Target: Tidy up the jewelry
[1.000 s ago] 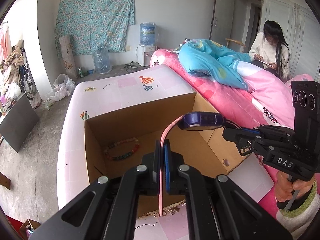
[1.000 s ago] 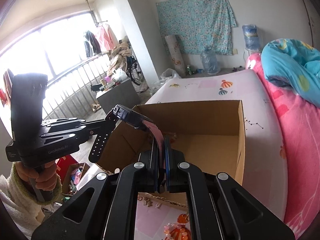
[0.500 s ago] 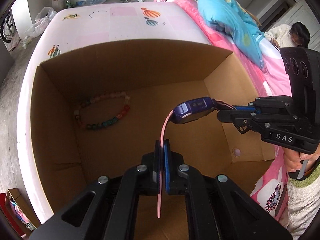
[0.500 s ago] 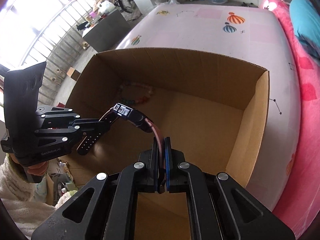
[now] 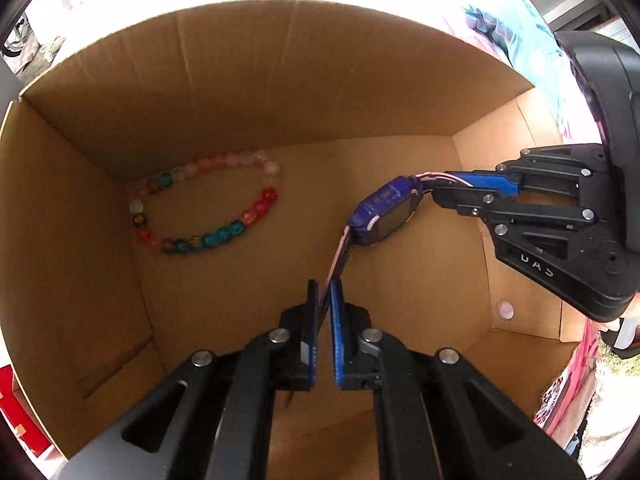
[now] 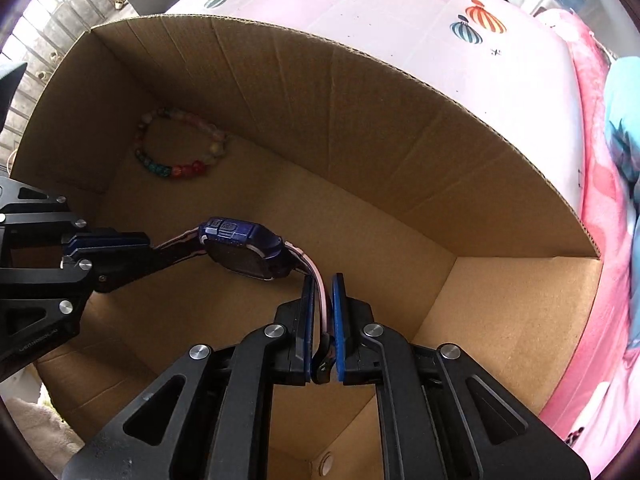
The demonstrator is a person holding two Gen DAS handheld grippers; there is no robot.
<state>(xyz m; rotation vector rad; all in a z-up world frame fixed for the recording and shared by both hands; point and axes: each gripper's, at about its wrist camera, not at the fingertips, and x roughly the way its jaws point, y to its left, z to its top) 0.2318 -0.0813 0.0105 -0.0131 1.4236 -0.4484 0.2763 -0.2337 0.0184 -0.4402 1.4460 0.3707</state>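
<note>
A blue watch (image 5: pixel 386 216) with a pink strap hangs low inside a cardboard box (image 5: pixel 240 92), stretched between both grippers. My left gripper (image 5: pixel 324 292) has its jaws slightly parted with one strap end between them. My right gripper (image 6: pixel 322 288) also has slightly parted jaws around the other strap end; it shows in the left wrist view (image 5: pixel 472 186) at the right. The watch face (image 6: pixel 244 254) tilts down toward the box floor. A colourful bead bracelet (image 5: pixel 204 204) lies on the box floor in the far left corner, also in the right wrist view (image 6: pixel 176 148).
The box stands on a pink printed mattress (image 6: pixel 400 12). A pink bedcover (image 6: pixel 612 280) runs along the right side. The box floor between the bracelet and the right wall (image 5: pixel 516 288) is bare cardboard.
Both grippers have lowered the watch from above the box rim deep into the box. The jaws of both grippers have parted slightly around the strap ends.
</note>
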